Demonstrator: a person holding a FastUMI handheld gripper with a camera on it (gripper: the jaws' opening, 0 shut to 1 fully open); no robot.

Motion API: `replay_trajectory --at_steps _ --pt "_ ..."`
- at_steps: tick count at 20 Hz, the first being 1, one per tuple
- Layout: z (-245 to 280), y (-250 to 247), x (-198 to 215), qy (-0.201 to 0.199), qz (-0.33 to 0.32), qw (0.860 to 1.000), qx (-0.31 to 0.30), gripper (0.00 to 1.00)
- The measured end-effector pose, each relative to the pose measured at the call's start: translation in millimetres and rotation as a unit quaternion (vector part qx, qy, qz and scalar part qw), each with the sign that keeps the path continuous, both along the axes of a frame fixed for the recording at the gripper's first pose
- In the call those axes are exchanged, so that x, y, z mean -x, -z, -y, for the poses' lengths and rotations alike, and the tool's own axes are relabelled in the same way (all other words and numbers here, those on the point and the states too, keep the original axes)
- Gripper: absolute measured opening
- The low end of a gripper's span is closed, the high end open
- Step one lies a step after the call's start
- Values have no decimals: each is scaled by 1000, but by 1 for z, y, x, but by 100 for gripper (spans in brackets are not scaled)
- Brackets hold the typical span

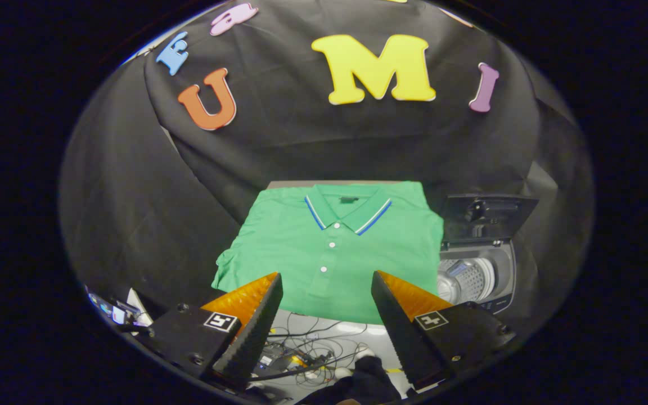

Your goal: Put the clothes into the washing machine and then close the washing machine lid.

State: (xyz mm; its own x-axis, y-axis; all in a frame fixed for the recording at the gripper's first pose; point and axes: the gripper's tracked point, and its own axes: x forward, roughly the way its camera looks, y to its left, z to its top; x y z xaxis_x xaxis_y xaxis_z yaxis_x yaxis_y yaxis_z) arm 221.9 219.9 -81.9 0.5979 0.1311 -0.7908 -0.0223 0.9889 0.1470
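Gripper held above the near edge of the surface, fingers spread wide apart, nothing between them. Shirt lies flat and folded straight ahead, its near hem just beyond the fingertips; collar at the far end, so its long axis runs directly away from the gripper, button placket centred on the gap. Washer stands just beside the shirt's right edge, lid tipped up, drum open. Judgement: pick-up not yet begun; approach is forward and down, then carry rightward to the drum.
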Motion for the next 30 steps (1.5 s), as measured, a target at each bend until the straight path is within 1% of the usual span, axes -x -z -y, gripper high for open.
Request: replay_trajectory --at_steps 3,7,10,13,14,15,18,20,21,23,25,26,29,30 --pt "-10 22 -28 4 -56 998 1 99" --pt "-15 60 -53 4 -130 991 35 98" --pt "-15 85 -65 8 -170 984 56 98" --pt "-18 101 -74 12 -197 979 58 96" --pt "-17 101 -77 17 -203 977 64 93" --pt "-16 104 -81 17 -199 977 70 86" --pt "-13 104 -80 6 -217 970 109 80" --pt "-13 105 -81 -6 -240 964 114 76" --pt "-11 104 -83 0 -247 963 112 67" --pt "-6 103 -86 11 -257 961 103 43" --pt "-3 104 -86 11 -265 960 90 29" --pt "-2 104 -87 8 -270 959 86 26" --pt "-2 101 -88 10 -288 956 63 10" --pt "-2 98 -87 6 -288 956 53 9"
